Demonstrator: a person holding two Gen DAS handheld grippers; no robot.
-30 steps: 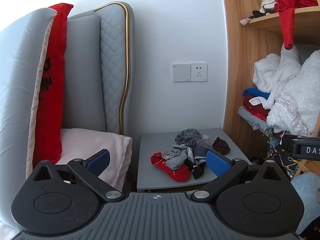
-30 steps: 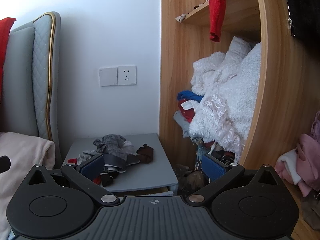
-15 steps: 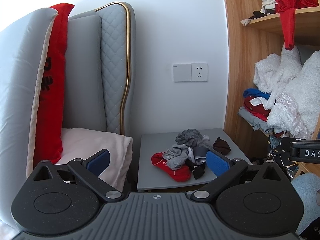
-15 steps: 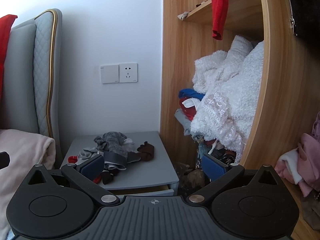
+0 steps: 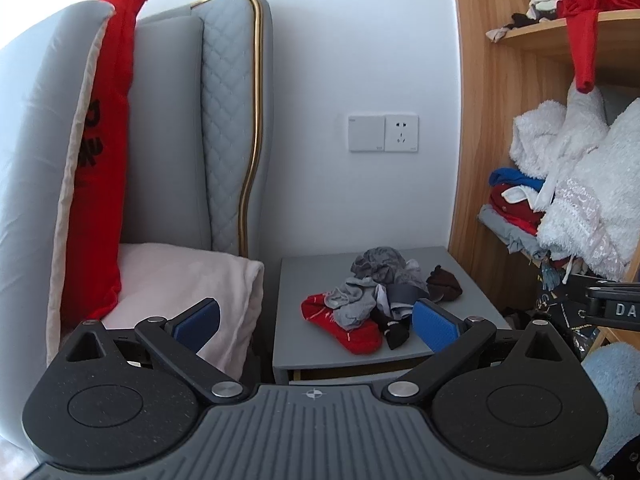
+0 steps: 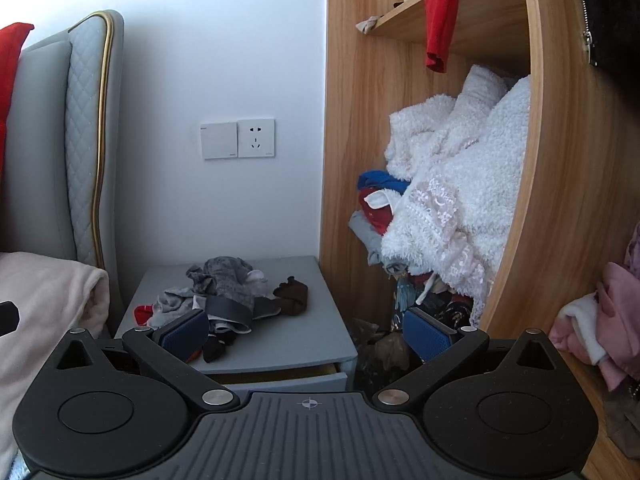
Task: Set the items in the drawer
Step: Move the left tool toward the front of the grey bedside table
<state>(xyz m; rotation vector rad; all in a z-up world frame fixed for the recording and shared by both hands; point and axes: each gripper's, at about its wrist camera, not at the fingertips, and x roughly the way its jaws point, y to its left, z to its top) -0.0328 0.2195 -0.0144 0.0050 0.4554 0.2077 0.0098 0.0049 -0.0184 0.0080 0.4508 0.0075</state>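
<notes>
A grey nightstand (image 5: 304, 280) (image 6: 324, 312) carries a heap of small clothes: a red sock (image 5: 340, 320), grey garments (image 5: 380, 264) (image 6: 224, 272), a black sock (image 5: 390, 326) (image 6: 214, 348) and a brown sock (image 5: 444, 282) (image 6: 292, 294). Its top drawer (image 6: 288, 380) stands slightly ajar below the top. My left gripper (image 5: 316, 322) is open, short of the nightstand with nothing between its blue pads (image 5: 434, 326). My right gripper (image 6: 306, 332) is also open and holds nothing, in front of the nightstand's right corner.
A grey quilted headboard (image 5: 228, 120) and a pink blanket (image 5: 180, 280) lie left of the nightstand. A wooden wardrobe (image 6: 348, 120) with white fluffy clothes (image 6: 452, 200) stands close on the right. A wall socket (image 5: 401, 133) is above. Clutter sits on the floor by the wardrobe.
Both views have shifted slightly; the nightstand sits a little nearer and the drawer front shows more in the right wrist view. Both grippers stay open.
</notes>
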